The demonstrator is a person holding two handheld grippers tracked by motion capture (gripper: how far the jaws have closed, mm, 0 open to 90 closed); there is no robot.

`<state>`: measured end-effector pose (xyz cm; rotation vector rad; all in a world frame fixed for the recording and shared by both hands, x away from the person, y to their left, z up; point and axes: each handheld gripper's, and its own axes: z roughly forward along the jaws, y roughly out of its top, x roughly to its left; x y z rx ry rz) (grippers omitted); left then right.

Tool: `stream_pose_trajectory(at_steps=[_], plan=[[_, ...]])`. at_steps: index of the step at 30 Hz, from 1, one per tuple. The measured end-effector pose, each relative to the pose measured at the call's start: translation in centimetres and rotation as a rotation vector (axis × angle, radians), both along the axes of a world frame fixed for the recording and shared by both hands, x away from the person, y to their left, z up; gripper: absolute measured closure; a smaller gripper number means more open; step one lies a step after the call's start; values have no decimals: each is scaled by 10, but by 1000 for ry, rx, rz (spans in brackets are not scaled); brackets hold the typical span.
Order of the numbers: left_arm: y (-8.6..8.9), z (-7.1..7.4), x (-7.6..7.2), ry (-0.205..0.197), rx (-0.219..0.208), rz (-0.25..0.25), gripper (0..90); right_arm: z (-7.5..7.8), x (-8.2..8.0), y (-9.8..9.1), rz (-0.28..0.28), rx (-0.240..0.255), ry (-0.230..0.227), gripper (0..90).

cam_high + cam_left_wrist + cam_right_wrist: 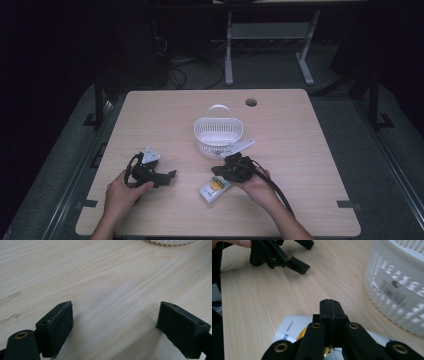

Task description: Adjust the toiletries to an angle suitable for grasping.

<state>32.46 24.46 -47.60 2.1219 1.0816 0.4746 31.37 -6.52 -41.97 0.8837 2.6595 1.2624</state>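
Right gripper [329, 305] is hovering, jaws pressed together and empty, over the white tube [214, 188] beside the basket [218, 134]. Left gripper [115, 325] is resting apart on the bench [300, 150]. Opening wide and straddling the tube squarely is advisable.

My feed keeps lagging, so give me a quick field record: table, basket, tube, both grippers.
table: light wood, round hole near far edge
basket: white, slotted, upright mid-table, nothing visible inside
tube: white with yellow label, lying flat on the table near the basket
left gripper: jaws open, bare wood between them
right gripper: jaws shut together, nothing between them, above the tube
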Motion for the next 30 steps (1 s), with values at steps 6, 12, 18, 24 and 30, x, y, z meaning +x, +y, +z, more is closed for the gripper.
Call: stream_pose_trajectory(at_steps=[6,12,18,24,30], plan=[[0,0,0,-1,-1,-1,129,-5,-1,20,31,-6,33,896],[0,0,0,-1,-1,-1,129,-9,-2,29,44,-16,46,896],[0,0,0,0,2,-3,129,-15,-4,39,62,-35,49,896],[0,0,0,0,4,-5,129,-21,-6,47,79,-57,61,896],[0,0,0,0,4,-5,129,-24,-6,49,77,-77,72,896]])
